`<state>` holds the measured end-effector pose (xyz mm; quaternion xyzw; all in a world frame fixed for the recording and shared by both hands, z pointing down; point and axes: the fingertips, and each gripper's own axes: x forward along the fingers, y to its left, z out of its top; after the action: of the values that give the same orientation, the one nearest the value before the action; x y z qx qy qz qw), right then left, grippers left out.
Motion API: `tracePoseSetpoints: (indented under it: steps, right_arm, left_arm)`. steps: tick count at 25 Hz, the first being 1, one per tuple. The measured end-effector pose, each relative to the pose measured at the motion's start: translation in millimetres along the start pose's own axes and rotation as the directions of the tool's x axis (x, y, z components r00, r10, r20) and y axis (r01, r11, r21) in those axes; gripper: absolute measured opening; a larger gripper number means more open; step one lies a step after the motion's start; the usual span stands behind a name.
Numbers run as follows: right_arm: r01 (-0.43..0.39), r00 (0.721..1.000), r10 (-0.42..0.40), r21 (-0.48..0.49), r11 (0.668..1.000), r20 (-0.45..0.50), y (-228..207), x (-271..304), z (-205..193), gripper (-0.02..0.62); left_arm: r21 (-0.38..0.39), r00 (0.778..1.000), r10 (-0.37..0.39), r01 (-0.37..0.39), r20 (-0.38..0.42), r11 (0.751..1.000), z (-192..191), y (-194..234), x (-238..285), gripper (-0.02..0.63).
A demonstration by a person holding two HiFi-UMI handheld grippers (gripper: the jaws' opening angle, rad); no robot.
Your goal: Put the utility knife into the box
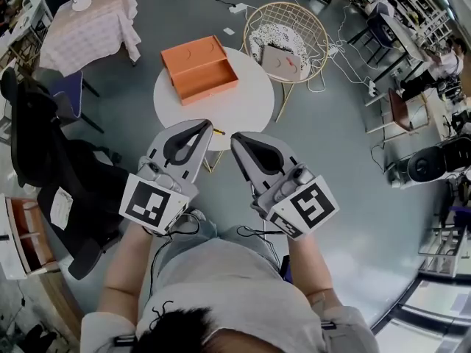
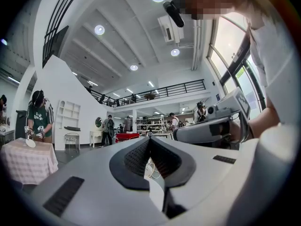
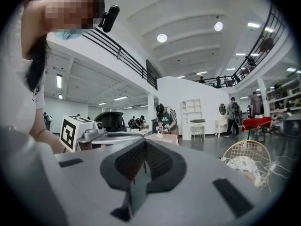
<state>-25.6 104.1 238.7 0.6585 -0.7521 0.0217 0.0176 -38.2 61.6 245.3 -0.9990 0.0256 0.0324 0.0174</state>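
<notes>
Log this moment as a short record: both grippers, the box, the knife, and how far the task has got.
left gripper: jaws together, nothing between them, raised in front of the person
right gripper: jaws together, nothing between them, raised beside the left one
box: orange, lid open, on the round white table; nothing seen inside
knife: possibly the small thing at the table's near edge; too small to be sure
nearby: wire chair beside the table
task state: nothing gripped, box not yet filled

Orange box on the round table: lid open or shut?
Open. In the head view the orange box has its lid folded back flat behind it, interior facing up.
</notes>
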Motion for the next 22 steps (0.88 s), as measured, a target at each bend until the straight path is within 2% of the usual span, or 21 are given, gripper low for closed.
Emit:
tracePoseSetpoints:
  steps: [4,13,18,22]
  right_arm:
    - [0.031,0.999,-0.031,0.006,1.000,-0.019,-7,14,-3,0.008]
    - [0.051,0.997,-0.049,0.023,0.998,-0.065,-37,35,-17,0.009]
    - [0.017,0.994,-0.014,0.029,0.999,-0.105,-60,57,-32,0.009]
    - [-0.025,0.988,0.028,0.019,1.000,-0.151,-81,79,-45,0.011]
  left_arm:
    - [0.013,1.000,0.001,-0.001,0.010,1.000,-2,20,-3,0.009]
    - [-0.032,0.999,0.037,-0.037,-0.008,0.999,-16,46,4,0.009]
    - [-0.052,0.997,0.081,-0.082,-0.019,0.995,-22,66,19,0.009]
    - [-0.034,0.994,0.112,-0.112,-0.004,0.993,-24,83,37,0.009]
